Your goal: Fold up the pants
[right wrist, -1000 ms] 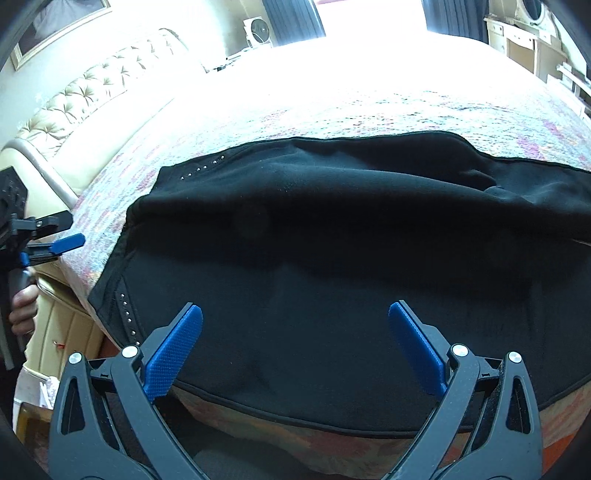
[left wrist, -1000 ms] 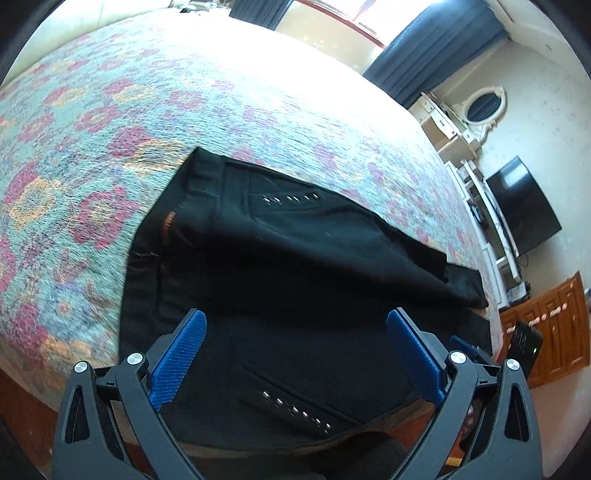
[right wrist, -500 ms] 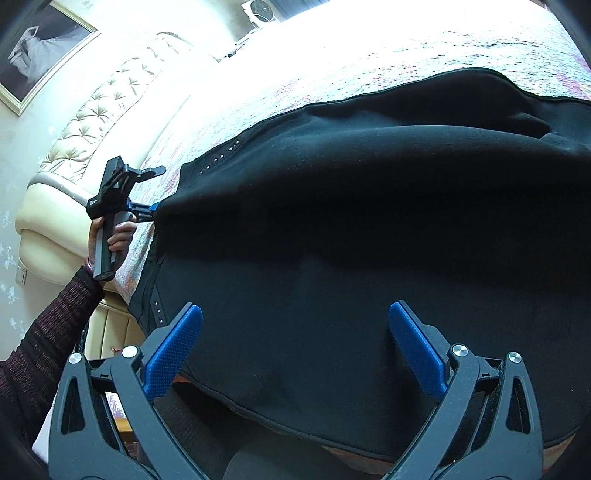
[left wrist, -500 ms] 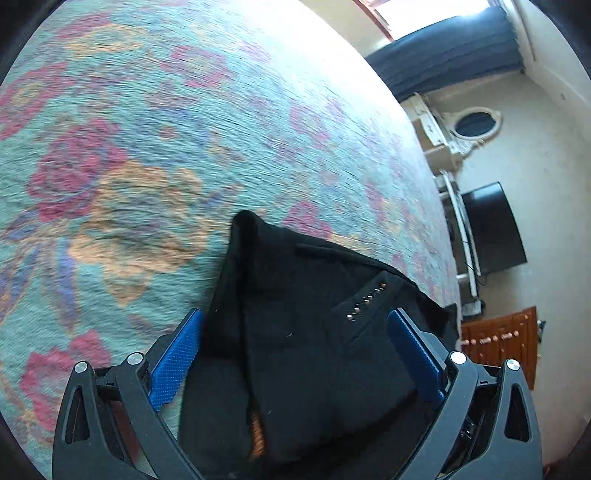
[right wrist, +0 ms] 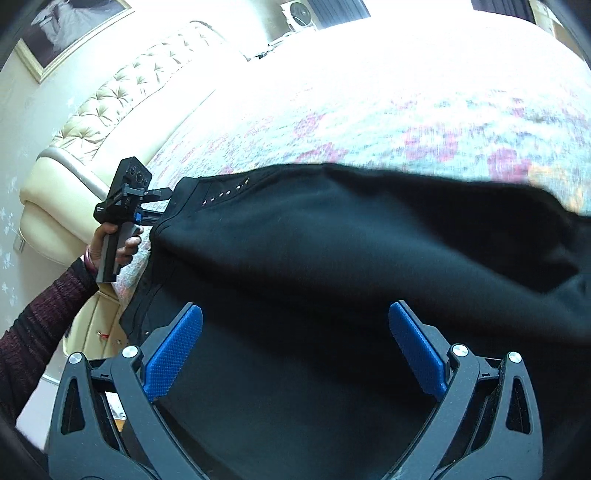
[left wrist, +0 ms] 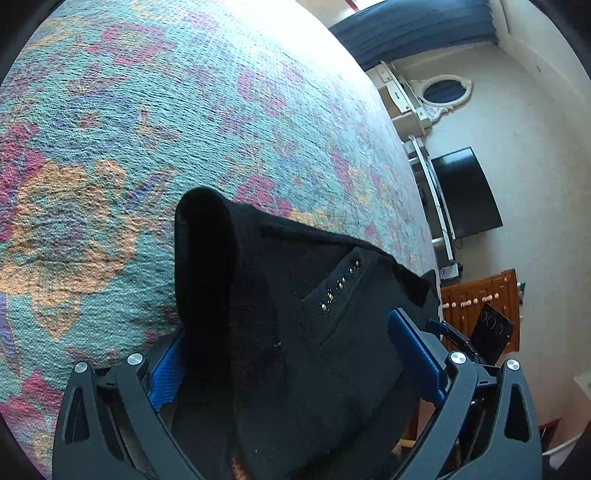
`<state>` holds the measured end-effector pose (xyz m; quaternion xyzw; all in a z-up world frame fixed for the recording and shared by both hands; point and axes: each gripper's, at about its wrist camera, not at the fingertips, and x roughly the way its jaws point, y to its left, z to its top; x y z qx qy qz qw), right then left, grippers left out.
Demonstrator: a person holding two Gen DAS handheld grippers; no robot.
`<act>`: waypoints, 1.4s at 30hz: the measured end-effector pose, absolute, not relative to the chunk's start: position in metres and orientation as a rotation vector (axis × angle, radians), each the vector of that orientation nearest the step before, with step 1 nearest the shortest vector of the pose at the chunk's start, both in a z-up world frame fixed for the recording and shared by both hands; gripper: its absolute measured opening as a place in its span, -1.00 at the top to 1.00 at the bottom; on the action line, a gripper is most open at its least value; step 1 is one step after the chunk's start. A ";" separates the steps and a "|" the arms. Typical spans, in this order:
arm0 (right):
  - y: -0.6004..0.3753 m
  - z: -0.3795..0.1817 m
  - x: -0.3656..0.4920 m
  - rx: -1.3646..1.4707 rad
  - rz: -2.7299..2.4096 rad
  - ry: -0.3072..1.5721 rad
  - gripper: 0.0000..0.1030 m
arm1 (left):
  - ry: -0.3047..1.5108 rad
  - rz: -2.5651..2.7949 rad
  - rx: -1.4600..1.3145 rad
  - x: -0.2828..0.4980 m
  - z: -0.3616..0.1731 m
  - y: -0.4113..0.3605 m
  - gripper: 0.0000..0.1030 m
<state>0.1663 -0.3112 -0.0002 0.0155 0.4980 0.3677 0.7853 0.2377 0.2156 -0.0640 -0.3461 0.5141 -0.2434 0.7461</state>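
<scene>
Black pants (left wrist: 295,314) with a row of metal studs by the pocket lie on the floral bedspread (left wrist: 110,129). My left gripper (left wrist: 291,354) is open, its blue pads either side of the waistband corner, which fills the gap between them. In the right wrist view the pants (right wrist: 351,258) spread wide across the bed. My right gripper (right wrist: 295,347) is open above the leg fabric, holding nothing. The left gripper (right wrist: 147,206) shows there at the waistband's far left corner, held by a hand in a dark sleeve.
A cream tufted headboard (right wrist: 110,110) stands at the left of the bed. A television (left wrist: 465,192), a white dresser with an oval mirror (left wrist: 443,88) and a wooden cabinet (left wrist: 484,295) stand along the wall. Dark curtains (left wrist: 417,29) hang by the window.
My left gripper has moved from above the pants to the waistband corner, with cloth now between its pads. My right gripper has tilted over the legs and stays open.
</scene>
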 end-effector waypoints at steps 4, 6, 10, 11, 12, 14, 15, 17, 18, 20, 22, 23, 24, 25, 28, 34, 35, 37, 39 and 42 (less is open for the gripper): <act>-0.305 0.006 0.218 -0.078 0.781 1.057 -0.96 | 1.072 -0.510 -0.766 0.249 -0.061 0.225 -0.88; -0.302 0.000 0.241 -0.119 0.783 1.085 -0.96 | 1.075 -0.518 -0.751 0.253 -0.064 0.225 -0.87; -0.294 -0.023 0.268 -0.264 0.762 1.146 -0.94 | 1.107 -0.462 -0.634 0.263 -0.063 0.217 -0.10; -0.290 -0.030 0.272 -0.292 0.765 1.165 -0.88 | 1.120 -0.438 -0.627 0.265 -0.066 0.218 0.30; -0.287 -0.037 0.274 -0.325 0.766 1.188 -0.75 | 1.134 -0.419 -0.624 0.266 -0.070 0.222 0.41; -0.285 -0.048 0.275 -0.374 0.742 1.214 -0.10 | 1.140 -0.423 -0.648 0.264 -0.077 0.229 0.42; -0.282 -0.047 0.274 -0.361 0.749 1.216 -0.03 | 1.137 -0.424 -0.649 0.264 -0.077 0.229 0.44; -0.282 -0.043 0.272 -0.331 0.784 1.232 0.66 | 1.132 -0.409 -0.606 0.264 -0.073 0.226 0.56; -0.282 -0.041 0.269 -0.329 0.779 1.229 0.68 | 1.128 -0.402 -0.587 0.265 -0.073 0.224 0.65; -0.280 -0.034 0.263 -0.355 0.760 1.209 0.75 | 1.100 -0.406 -0.557 0.264 -0.066 0.218 0.72; -0.277 -0.027 0.252 -0.386 0.742 1.164 0.78 | 1.052 -0.424 -0.548 0.261 -0.057 0.217 0.77; -0.275 -0.020 0.250 -0.391 0.732 1.138 0.79 | 1.018 -0.448 -0.560 0.258 -0.051 0.218 0.82; -0.278 -0.012 0.244 -0.387 0.723 1.107 0.79 | 0.988 -0.473 -0.573 0.254 -0.046 0.221 0.82; -0.280 -0.004 0.239 -0.379 0.715 1.080 0.79 | 0.958 -0.504 -0.590 0.249 -0.040 0.224 0.83; -0.285 0.023 0.216 -0.376 0.693 0.980 0.79 | 0.874 -0.585 -0.633 0.233 -0.021 0.232 0.83; -0.302 0.052 0.141 -0.390 0.701 0.835 0.78 | 0.770 -0.684 -0.686 0.176 0.007 0.237 0.83; -0.308 0.053 0.127 -0.391 0.706 0.823 0.78 | 0.755 -0.703 -0.699 0.162 0.010 0.238 0.83; -0.317 0.050 0.097 -0.421 0.708 0.803 0.78 | 0.742 -0.713 -0.697 0.146 0.019 0.226 0.83; -0.323 0.039 0.075 -0.420 0.712 0.814 0.78 | 0.763 -0.712 -0.681 0.122 0.015 0.221 0.82; -0.327 0.015 0.048 -0.450 0.719 0.849 0.77 | 0.809 -0.691 -0.705 0.089 -0.004 0.217 0.74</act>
